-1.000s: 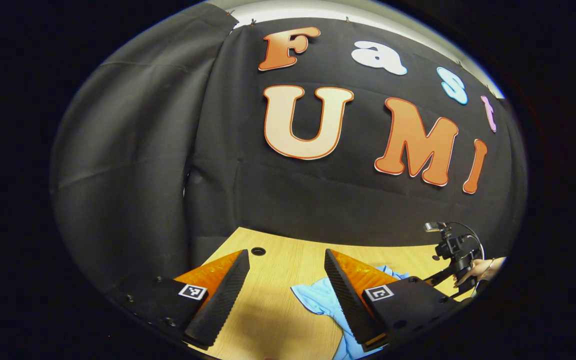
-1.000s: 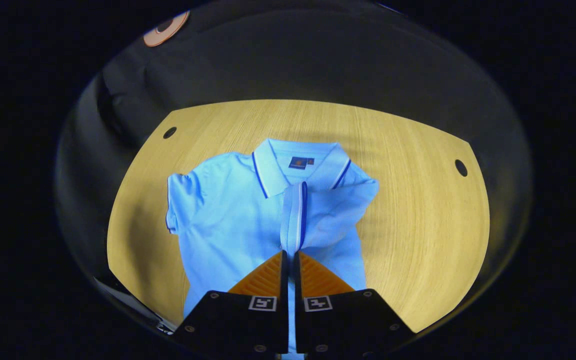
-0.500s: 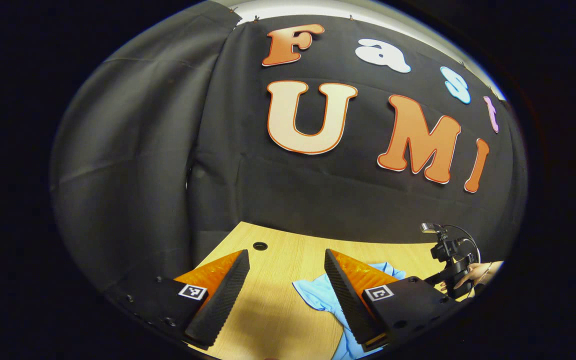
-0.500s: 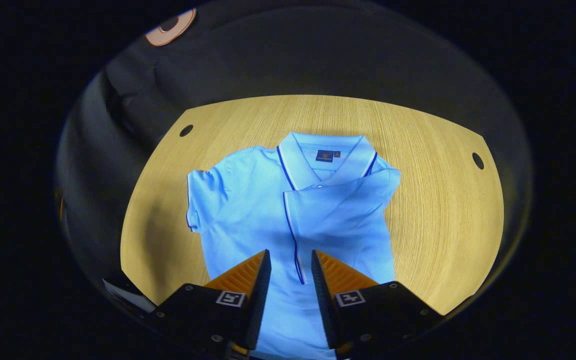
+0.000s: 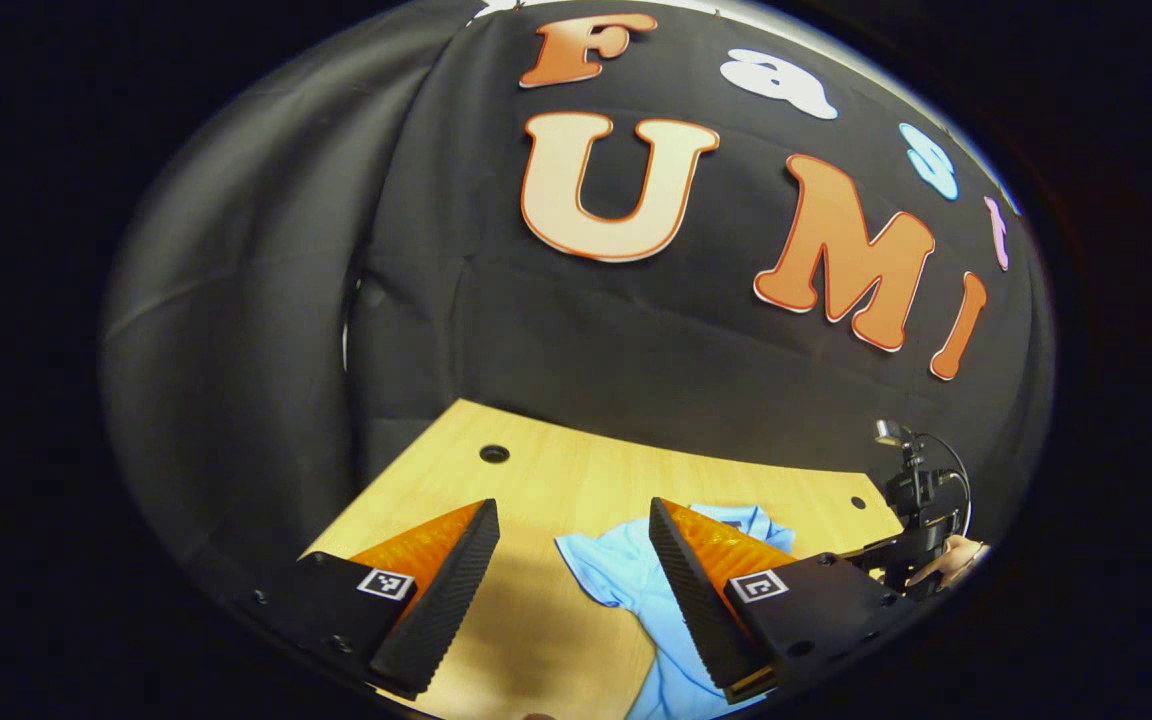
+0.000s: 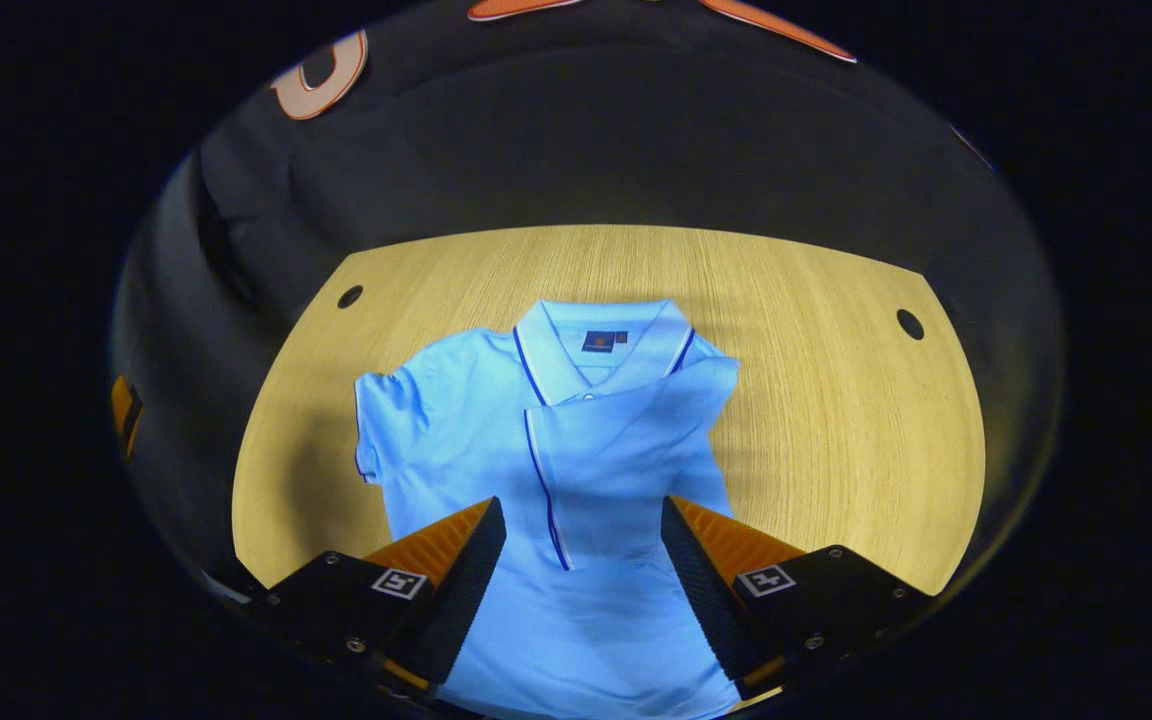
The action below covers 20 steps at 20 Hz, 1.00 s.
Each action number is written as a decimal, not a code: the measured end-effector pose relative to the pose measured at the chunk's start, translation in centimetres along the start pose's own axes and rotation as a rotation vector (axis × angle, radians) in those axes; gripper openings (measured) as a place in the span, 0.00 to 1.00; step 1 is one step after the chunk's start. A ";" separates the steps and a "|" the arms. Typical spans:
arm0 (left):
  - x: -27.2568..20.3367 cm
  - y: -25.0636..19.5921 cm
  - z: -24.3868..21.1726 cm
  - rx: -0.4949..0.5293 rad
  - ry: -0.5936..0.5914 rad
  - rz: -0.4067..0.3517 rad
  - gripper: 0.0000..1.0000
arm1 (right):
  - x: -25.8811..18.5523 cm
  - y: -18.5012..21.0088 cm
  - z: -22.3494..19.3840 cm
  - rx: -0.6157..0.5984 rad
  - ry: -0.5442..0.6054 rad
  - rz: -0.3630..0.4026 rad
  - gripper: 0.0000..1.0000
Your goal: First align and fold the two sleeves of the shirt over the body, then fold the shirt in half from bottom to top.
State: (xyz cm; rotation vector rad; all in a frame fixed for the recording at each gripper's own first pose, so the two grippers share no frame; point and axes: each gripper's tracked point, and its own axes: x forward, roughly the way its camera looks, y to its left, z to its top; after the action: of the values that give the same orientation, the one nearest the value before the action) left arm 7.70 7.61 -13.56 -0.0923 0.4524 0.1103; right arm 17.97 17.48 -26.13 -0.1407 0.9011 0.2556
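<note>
A light blue polo shirt (image 6: pixel 496 440) lies flat on the wooden table (image 6: pixel 836 420), collar at the far side. One sleeve (image 6: pixel 626 440) is folded across the chest; the other sleeve (image 6: pixel 376 420) still sticks out to the side. My right gripper (image 6: pixel 581 560) hovers open above the shirt's lower body, holding nothing. In the left gripper view, my left gripper (image 5: pixel 571 580) is open over the table beside the unfolded sleeve (image 5: pixel 616 570), which passes behind one finger. The right gripper (image 5: pixel 921 520) and the hand holding it show farther off.
Black cloth walls close in the far and left sides of the table. Round cable holes (image 6: pixel 349 296) (image 6: pixel 909 323) sit near the far corners. Bare wood (image 5: pixel 536 480) lies around the shirt on every side.
My right gripper opened, let go of the sleeve it had carried over the chest, and drew back. The left gripper tilted down, showing more of the table and shirt.
</note>
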 end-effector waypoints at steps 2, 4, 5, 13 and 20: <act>1.7 -0.4 -1.8 -0.045 0.073 -0.001 0.99 | -1.2 -1.7 1.0 0.015 -0.051 -0.047 0.97; 3.6 -1.2 -3.7 -0.082 0.154 -0.015 0.99 | -2.3 -2.8 1.5 0.038 -0.084 -0.060 0.97; 4.4 -1.4 -4.6 -0.088 0.193 -0.014 0.99 | -2.8 -3.2 1.6 0.051 -0.095 -0.057 0.97; 12.8 -1.4 -11.5 0.036 0.466 0.054 0.99 | -5.6 -7.3 -0.1 0.111 -0.123 -0.092 0.97; 16.9 -0.3 -16.7 0.030 0.631 0.115 0.99 | -6.7 -9.7 -2.0 0.155 -0.117 -0.100 0.97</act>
State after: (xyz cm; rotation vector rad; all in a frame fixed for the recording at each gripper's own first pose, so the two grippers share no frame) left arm 15.62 6.83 -35.97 -0.0699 1.0895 0.1876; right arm 15.20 6.61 -21.96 -0.0272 0.7922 0.0990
